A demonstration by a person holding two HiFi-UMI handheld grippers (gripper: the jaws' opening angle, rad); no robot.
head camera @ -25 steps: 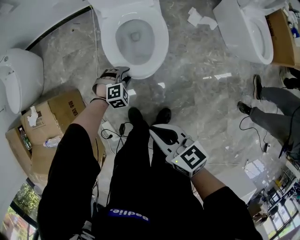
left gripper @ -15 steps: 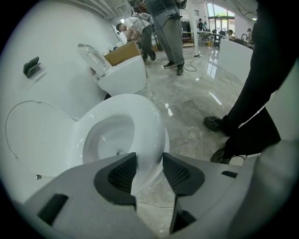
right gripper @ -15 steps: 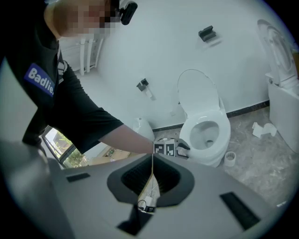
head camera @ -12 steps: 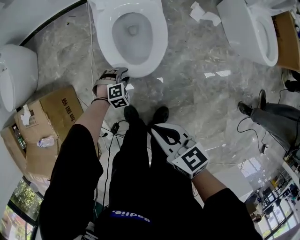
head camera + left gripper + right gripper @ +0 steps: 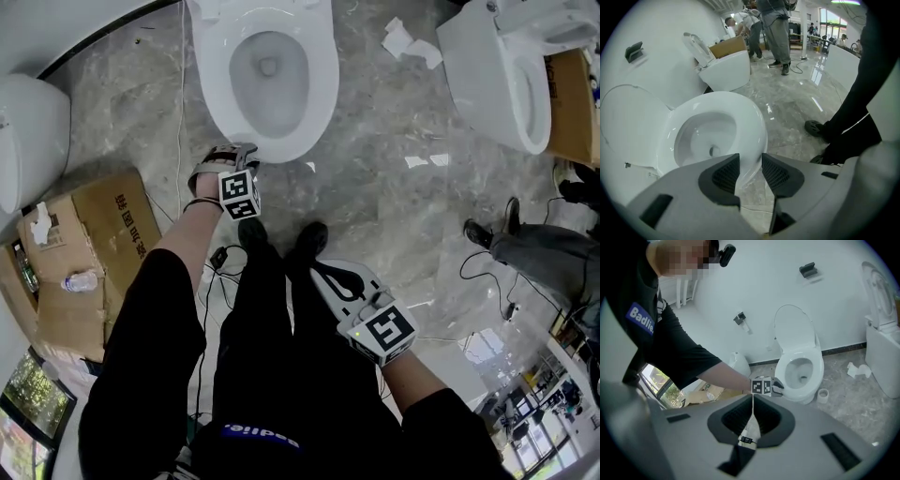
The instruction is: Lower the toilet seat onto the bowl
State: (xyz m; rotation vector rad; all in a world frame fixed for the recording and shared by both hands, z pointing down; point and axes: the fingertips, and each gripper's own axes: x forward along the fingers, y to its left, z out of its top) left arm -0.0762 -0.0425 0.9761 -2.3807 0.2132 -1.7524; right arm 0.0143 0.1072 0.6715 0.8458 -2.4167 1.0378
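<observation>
The head view cuts off the toilet's far end; only the gripper views show the lid upright at the wall. The white toilet seat lies flat on the bowl, just beyond your feet. Your left gripper points steeply down by the near rim, its jaws apart and just closing slightly on nothing, while your right gripper hangs by your leg, pinched together and empty.

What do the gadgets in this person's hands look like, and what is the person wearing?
The left gripper and right gripper are pale grey shells whose tongs carry dark ribbed pads; each bears a cube of black-and-white square markers. The person wears a black short-sleeved shirt.
</observation>
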